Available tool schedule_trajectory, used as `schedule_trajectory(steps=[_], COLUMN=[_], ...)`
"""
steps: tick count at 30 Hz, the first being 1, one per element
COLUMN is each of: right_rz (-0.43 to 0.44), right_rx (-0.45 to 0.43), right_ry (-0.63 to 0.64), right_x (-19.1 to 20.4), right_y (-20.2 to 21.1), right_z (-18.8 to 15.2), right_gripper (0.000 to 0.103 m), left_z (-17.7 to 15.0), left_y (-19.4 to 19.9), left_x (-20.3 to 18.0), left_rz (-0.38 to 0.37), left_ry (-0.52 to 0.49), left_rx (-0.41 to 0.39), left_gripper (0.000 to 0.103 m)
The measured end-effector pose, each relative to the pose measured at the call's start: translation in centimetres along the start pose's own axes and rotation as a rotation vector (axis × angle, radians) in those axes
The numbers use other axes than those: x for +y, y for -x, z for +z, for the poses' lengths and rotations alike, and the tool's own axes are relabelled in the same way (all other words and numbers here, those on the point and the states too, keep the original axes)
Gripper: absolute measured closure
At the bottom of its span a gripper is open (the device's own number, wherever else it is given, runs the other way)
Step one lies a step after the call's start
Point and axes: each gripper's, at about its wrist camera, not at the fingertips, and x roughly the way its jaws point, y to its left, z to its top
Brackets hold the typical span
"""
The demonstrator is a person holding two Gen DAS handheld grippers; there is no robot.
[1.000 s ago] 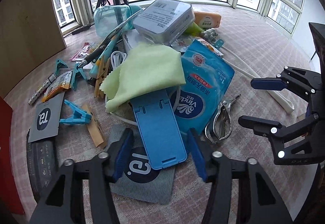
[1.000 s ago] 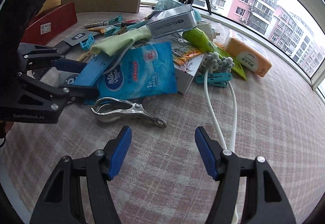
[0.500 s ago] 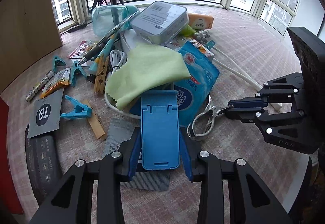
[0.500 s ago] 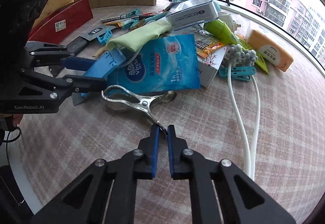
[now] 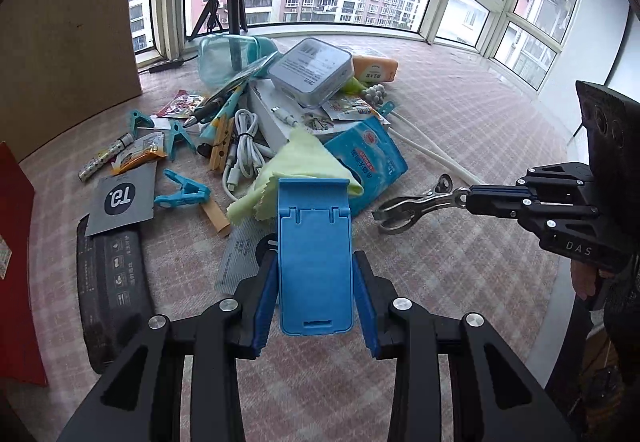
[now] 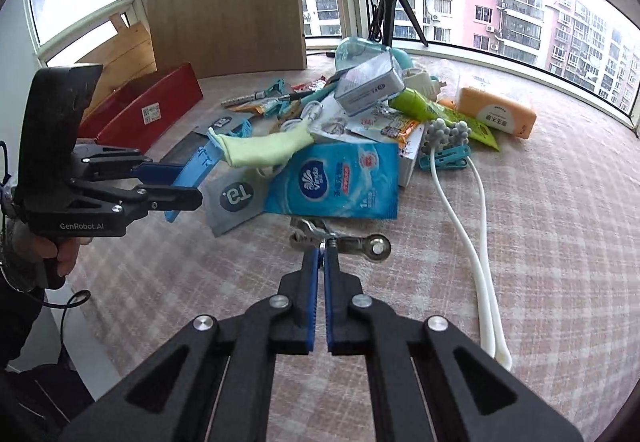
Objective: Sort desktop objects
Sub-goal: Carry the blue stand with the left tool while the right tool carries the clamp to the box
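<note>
The left gripper (image 5: 316, 302) pinches the flat blue plastic phone stand (image 5: 314, 254) just in front of the blue tissue pack (image 5: 370, 161). The right gripper (image 6: 322, 262), jaws pressed together, pinches the shiny metal clip (image 6: 340, 240) beside that pack. Lift both slowly so the light green cloth (image 5: 296, 169) slides off the stand.

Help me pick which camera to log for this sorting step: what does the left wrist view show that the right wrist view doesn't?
Only the left wrist view: the black pouch lying flat and the coiled white cable.
Only the right wrist view: the red tray and the green tube.
Both: the left gripper shut on the blue phone stand, the right gripper shut on the metal clip, and the blue tissue pack.
</note>
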Motion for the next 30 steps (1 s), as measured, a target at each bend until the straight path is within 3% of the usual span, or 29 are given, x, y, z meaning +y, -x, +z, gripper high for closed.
schedule_trajectory(steps=[3, 6, 10, 12, 17, 20, 23, 26, 30], right_rz=[0.002, 0.011, 0.041, 0.055, 0.089, 0.105, 0.112, 0.128, 0.154], right_rx=[-0.034, -0.063, -0.103, -0.113, -0.133, -0.136, -0.145, -0.148, -0.150], right_ry=[0.011, 0.032, 0.059, 0.072, 0.109, 0.130, 0.143, 0.155, 0.170], right_x=[1.4, 3.0, 5.5, 6.9, 10.4, 12.2, 13.7, 14.9, 16.4], right_y=[1.5, 2.9, 3.9, 3.8, 3.2, 2.8, 2.5, 2.3, 2.1], right_z=[0.7, 1.7, 3.6, 4.6, 6.5, 7.4, 8.0, 8.5, 8.5], right_gripper=[0.100, 0.100, 0.100, 0.100, 0.100, 0.100, 0.100, 0.100, 0.100], left_z=[-0.7, -1.5, -2.5, -3.3, -5.7, -7.2, -8.5, -10.8, -13.8], left_y=[1.9, 3.9, 5.9, 5.4, 5.9, 7.0, 8.7, 8.9, 8.4], left_x=[0.7, 1.2, 3.3, 4.7, 6.8, 6.7, 7.0, 7.2, 6.1], left_rz=[-0.029, 0.000, -0.040, 0.002, -0.016, 0.005, -0.019, -0.051, -0.015], left_ry=[0.025, 0.024, 0.071, 0.076, 0.093, 0.061, 0.063, 0.070, 0.009], left_rx=[-0.029, -0.055, -0.081, -0.035, 0.062, 0.085, 0.103, 0.189, 0.288], left_gripper=[0.069, 0.069, 0.069, 0.069, 0.069, 0.069, 0.069, 0.069, 0.069])
